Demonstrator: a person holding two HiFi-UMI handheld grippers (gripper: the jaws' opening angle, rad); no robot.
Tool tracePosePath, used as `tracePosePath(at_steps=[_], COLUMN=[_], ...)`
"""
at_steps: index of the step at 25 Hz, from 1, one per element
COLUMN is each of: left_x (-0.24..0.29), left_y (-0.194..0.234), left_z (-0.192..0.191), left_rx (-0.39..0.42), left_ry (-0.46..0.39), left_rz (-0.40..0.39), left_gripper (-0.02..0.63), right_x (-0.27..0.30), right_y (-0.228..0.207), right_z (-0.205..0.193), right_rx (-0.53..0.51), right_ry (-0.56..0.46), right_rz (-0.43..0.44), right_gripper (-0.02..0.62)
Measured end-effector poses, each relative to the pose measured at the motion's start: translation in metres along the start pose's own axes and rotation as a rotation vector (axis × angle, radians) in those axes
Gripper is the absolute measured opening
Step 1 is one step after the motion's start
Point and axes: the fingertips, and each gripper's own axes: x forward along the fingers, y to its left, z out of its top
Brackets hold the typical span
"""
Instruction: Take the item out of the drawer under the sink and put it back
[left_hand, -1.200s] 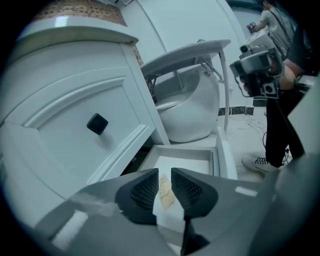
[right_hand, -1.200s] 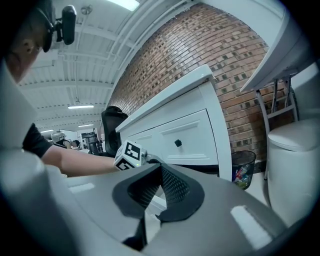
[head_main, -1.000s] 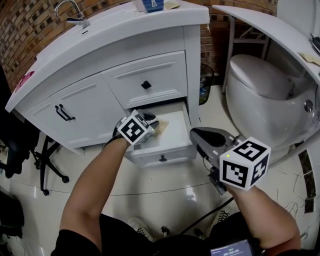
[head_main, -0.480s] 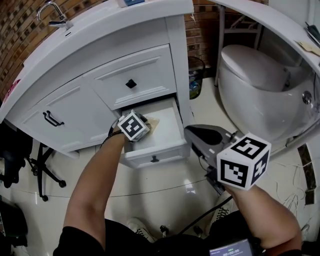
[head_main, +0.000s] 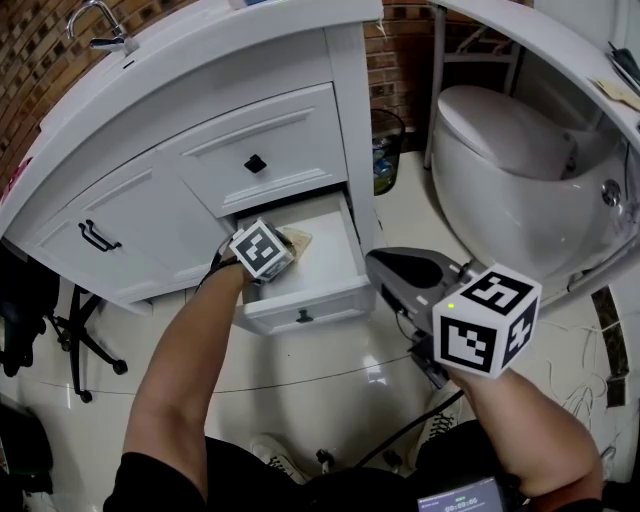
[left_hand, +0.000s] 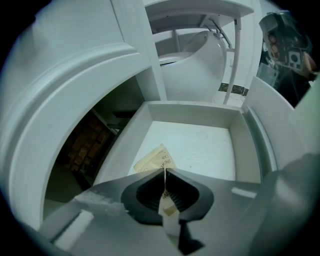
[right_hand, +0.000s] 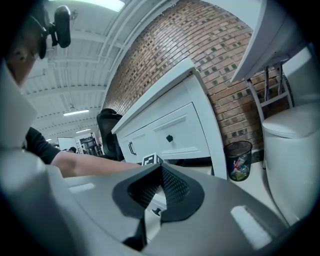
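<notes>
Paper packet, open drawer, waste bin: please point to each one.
paper packet (left_hand: 153, 161), left gripper view, tan face
open drawer (head_main: 325, 255), head view, bare floor
waste bin (right_hand: 239, 151), right gripper view, mesh wall

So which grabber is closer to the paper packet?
Left. The left gripper is shut on the packet in the drawer; the right gripper hangs outside, beside the drawer's front.

Btm drawer (head_main: 338, 262) under sink (head_main: 180, 40), toilet (head_main: 500, 150) R

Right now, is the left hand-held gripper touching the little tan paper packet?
Touching. The left gripper view shows the left hand-held gripper pinching the little tan paper packet between its shut jaws.
</notes>
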Motion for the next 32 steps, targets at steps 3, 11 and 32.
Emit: tracePosePath(at_steps=[3, 11, 32], left_x=[-0.006, -0.059, -0.272], left_y=[-0.003, 0.004, -0.055], left_z=[0.000, 0.024, -0.002], left_rx=[0.001, -0.078, -0.379], left_ry=[0.001, -0.135, -0.689], left_rz=[0.001, 0.072, 0.287], left_gripper=[0.012, 0.011, 0.011], right_x=[0.001, 0.004, 0.019], right_y=[0.005, 0.014, 0.031], right_z=[0.001, 0.002, -0.006], right_rx=[-0.006, -0.022, -0.072], right_ry=[0.000, -0.003, 0.020], right_rz=[0.010, 0.024, 0.013], right_gripper=[0.003, 0.003, 0.003])
